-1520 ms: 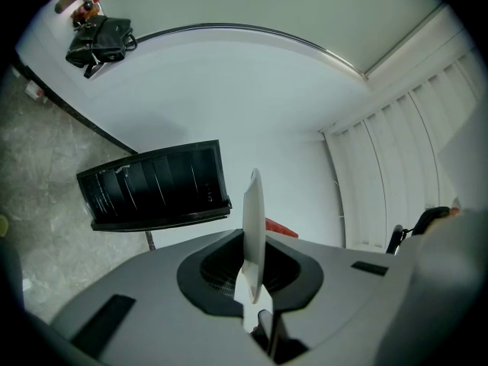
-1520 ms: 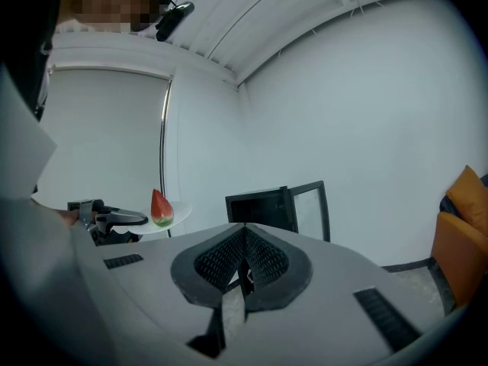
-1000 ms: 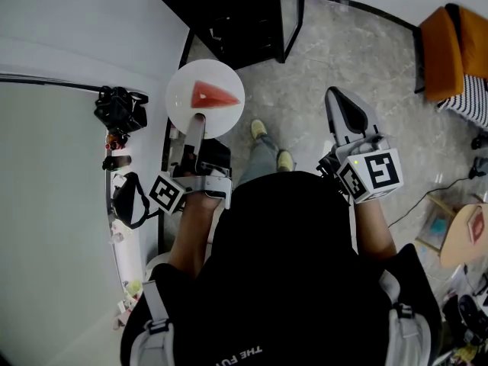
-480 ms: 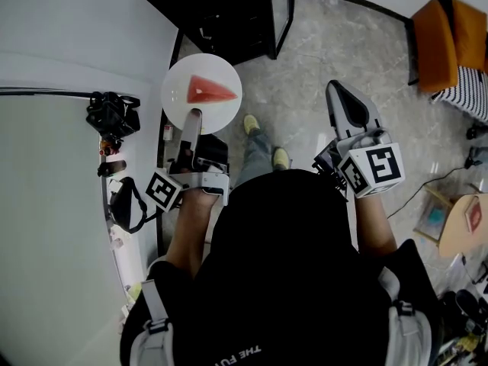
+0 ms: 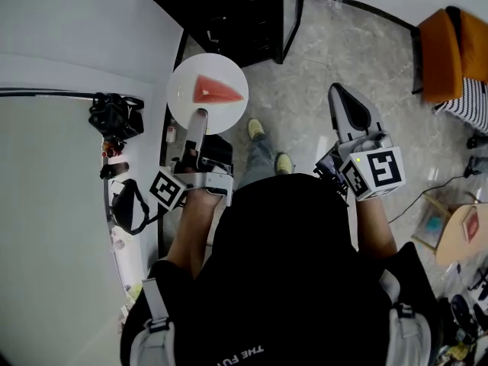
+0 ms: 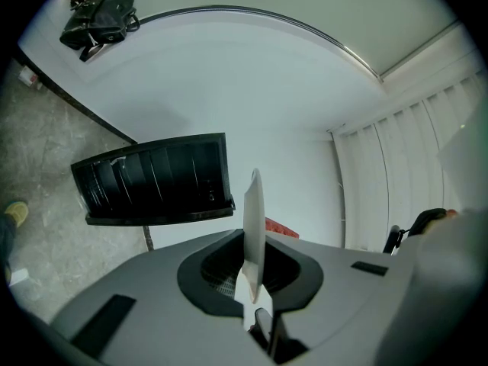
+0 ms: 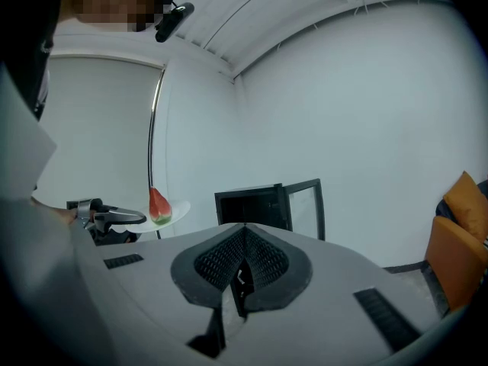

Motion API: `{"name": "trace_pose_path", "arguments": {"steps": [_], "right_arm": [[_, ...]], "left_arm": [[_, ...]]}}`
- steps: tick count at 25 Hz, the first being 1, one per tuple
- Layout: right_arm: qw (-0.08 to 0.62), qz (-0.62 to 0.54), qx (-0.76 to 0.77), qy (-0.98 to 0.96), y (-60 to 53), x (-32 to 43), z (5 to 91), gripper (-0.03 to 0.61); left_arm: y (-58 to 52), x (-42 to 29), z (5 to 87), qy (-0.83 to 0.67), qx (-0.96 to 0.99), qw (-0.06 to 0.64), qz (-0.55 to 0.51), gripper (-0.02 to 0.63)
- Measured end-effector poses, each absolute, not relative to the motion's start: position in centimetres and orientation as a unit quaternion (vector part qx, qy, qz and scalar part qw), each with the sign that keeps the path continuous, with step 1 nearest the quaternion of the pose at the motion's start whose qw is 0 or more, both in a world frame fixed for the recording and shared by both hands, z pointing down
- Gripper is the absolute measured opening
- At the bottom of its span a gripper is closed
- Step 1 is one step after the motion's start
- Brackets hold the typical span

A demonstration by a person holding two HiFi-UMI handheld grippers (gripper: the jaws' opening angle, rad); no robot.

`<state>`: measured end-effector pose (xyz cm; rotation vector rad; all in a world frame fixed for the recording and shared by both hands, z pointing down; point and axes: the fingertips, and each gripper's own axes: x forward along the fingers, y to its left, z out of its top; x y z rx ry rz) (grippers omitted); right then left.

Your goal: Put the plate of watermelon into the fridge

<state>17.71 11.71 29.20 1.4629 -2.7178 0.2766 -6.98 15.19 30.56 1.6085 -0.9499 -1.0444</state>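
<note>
Stone floor (image 5: 335, 59), open fridge (image 5: 229, 14) past plate (image 5: 185, 97), chair (image 5: 450, 52)

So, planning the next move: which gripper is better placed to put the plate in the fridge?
Left. The left gripper is shut on the plate by its rim, watermelon aboard, facing the open fridge. The right gripper is shut, empty, off to the side.

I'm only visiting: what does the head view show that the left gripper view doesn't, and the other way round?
Only the head view: the right gripper, shut and empty, the person's shoes, an orange chair, and the plate seen from above as a full circle.
Only the left gripper view: the plate's rim seen edge-on, pinched between the jaws of the left gripper.
Both: the plate, the watermelon slice, the black fridge and a black bag.
</note>
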Motion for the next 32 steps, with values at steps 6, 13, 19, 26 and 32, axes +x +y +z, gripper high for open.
{"name": "trace_pose_path", "arguments": {"steps": [6, 13, 19, 26, 32], "right_arm": [[0.046, 0.107, 0.455, -0.883, 4.1, 13.9, 30.5, 0.006], [0.056, 0.114, 0.446, -0.886, -0.2, 11.3, 30.8, 0.006], [0.064, 0.112, 0.438, -0.89, -3.2, 9.0, 30.8, 0.006], [0.072, 0.109, 0.437, -0.89, -6.2, 7.5, 30.3, 0.006], [0.074, 0.111, 0.438, -0.889, -9.3, 5.3, 30.1, 0.006]], "left_arm": [[7.8, -10.0, 31.7, -0.405, 0.646, 0.49, -0.423, 0.031], [3.9, -12.4, 32.9, -0.418, 0.633, 0.499, -0.419, 0.031], [0.8, -14.0, 33.1, -0.416, 0.633, 0.5, -0.42, 0.031], [-2.4, -16.0, 32.8, -0.414, 0.632, 0.499, -0.423, 0.031], [-5.3, -18.0, 33.1, -0.413, 0.627, 0.507, -0.423, 0.031]]}}
